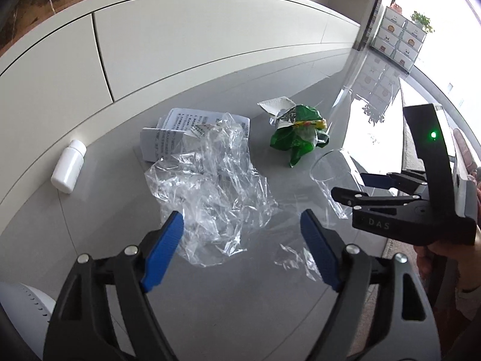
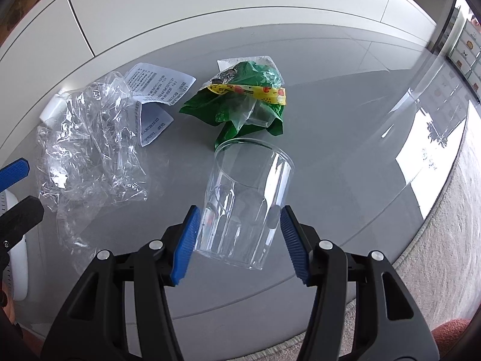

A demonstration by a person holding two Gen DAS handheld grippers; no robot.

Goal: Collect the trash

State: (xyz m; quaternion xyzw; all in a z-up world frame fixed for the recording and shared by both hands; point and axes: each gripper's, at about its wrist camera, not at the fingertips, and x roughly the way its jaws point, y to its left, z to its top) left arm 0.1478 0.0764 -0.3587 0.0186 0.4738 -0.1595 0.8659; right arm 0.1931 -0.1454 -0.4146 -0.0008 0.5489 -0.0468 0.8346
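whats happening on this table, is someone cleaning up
Yes, a person with a claw in each hand is collecting trash off a grey table. The right claw grips a clear plastic cup, tilted, between its blue pads. The left claw is open and empty above crumpled clear plastic wrap. Still lying on the table are a printed paper leaflet, a green snack wrapper and a small white bottle near the far edge.
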